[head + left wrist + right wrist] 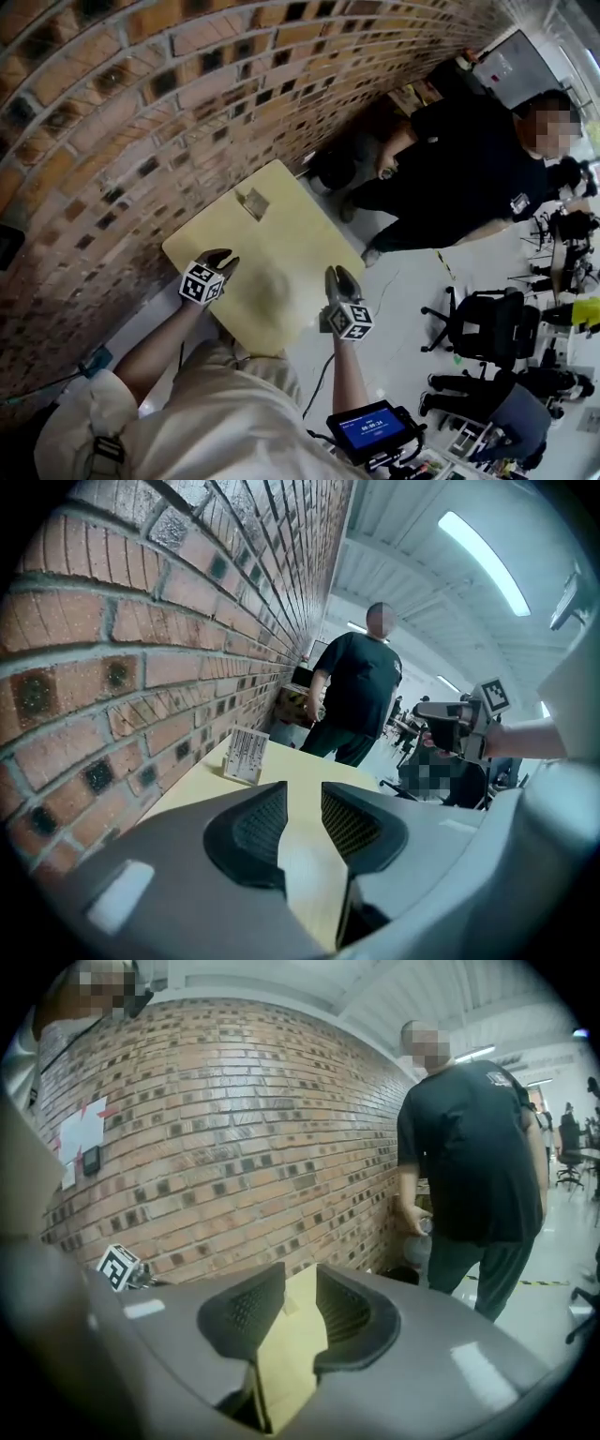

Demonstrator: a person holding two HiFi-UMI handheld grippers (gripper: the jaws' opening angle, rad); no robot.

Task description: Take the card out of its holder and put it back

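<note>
Brick wall (141, 112) across the upper left of the head view. Below it, pale yellow table (291, 253) at frame centre, set beside the bricks. Standing bystander (469, 159) at upper right, near the table's far corner; could get bumped by a wide swing. Left gripper (218, 261) and right gripper (342, 277) low in frame at the table's near edge, both with jaws parted, only tabletop showing through each gap. Smallest: card (247, 752) upright in its holder (253, 204), upper left part of the table, close to the wall, well apart from both grippers. Likely trouble from here: pinching holder along with card and dragging or tipping the stand; scraping the left gripper on brick during the long reach; bending the card through an off-centre grip.
</note>
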